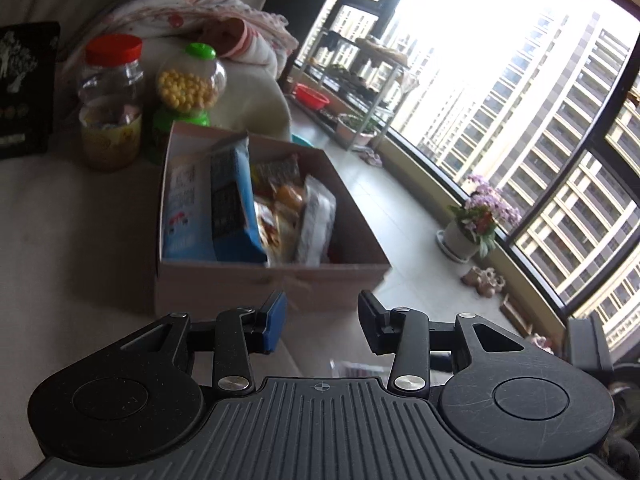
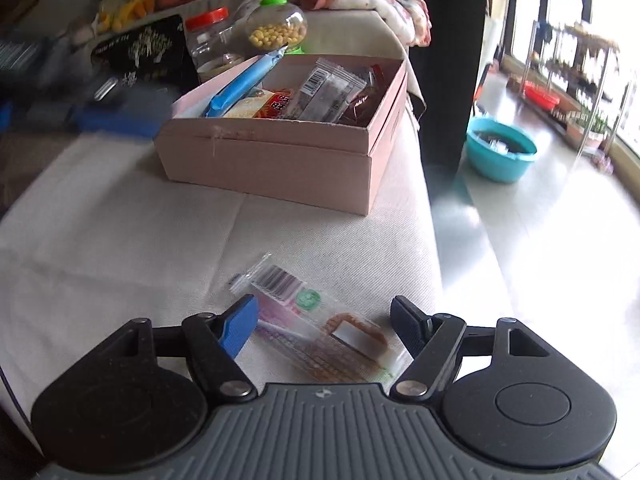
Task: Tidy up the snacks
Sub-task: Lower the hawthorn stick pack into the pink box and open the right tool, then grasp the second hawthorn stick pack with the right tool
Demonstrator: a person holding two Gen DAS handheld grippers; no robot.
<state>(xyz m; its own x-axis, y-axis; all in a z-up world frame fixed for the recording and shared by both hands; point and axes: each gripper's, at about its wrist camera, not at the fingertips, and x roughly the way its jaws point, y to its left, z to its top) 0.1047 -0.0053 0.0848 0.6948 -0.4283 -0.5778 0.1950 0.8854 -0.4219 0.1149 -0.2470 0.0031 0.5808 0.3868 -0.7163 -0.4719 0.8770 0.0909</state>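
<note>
- From the right wrist we see our right gripper (image 2: pixel 324 326) with its jaws spread wide and nothing pinched. A clear snack packet (image 2: pixel 316 328) lies flat on the white cloth (image 2: pixel 120 240) between the two fingers; the pads do not press on it.
- That packet shows a barcode at its far end and a brown biscuit-like piece at its near end.
- At about 12 o'clock from the packet, well apart from it, stands the pink box (image 2: pixel 280 160) near the cloth's right edge, with several wrapped snacks inside, among them a blue packet (image 2: pixel 240 84) leaning at its left side.
- Past the box, at 11 o'clock, stand a red-lidded jar (image 2: pixel 208 44) and a green-topped candy jar (image 2: pixel 278 30) holding yellow balls.
- On the floor at 2 o'clock sits a teal basin (image 2: pixel 500 152).
- From the left wrist we see our left gripper (image 1: pixel 322 320) part open with empty jaws, hovering just short of the box's near wall; the box lies at its 12 o'clock.
</note>
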